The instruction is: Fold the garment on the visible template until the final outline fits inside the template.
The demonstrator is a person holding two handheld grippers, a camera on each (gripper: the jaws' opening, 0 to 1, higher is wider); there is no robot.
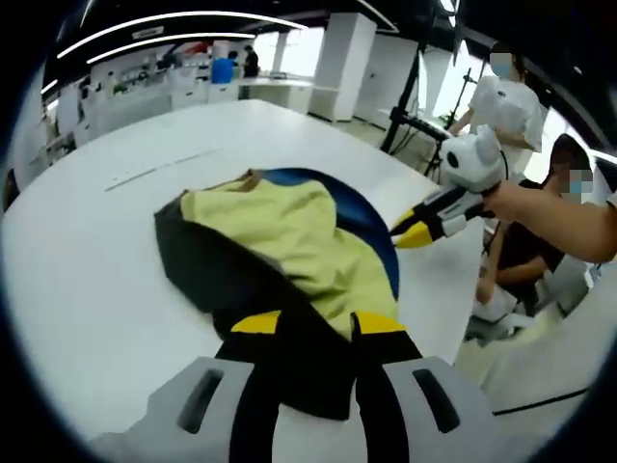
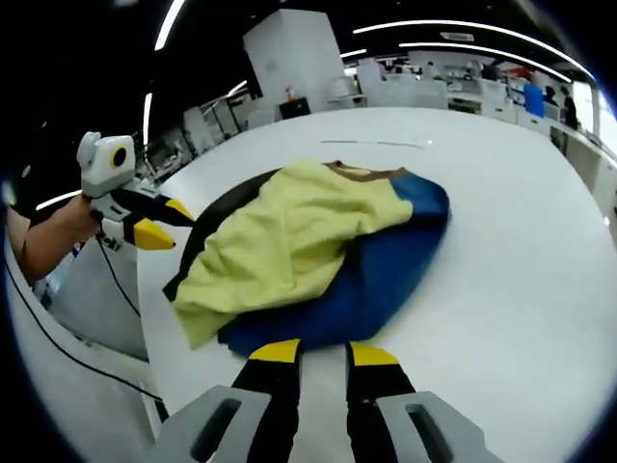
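Here, a crumpled pale-yellow fabric garment [image 2: 289, 241] lies over a round blue template [image 2: 386, 265] on a white table [image 2: 521, 251]. The left gripper [image 1: 316, 323] has its yellow-tipped jaws parted around the garment's dark edge. The right gripper [image 2: 315, 352] hovers parted and empty just beside the template.

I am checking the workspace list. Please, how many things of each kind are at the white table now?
Garment (yellow and dark): 1
Template (blue): 1
Table: 1
Grippers: 2, left gripper and right gripper
Total: 5
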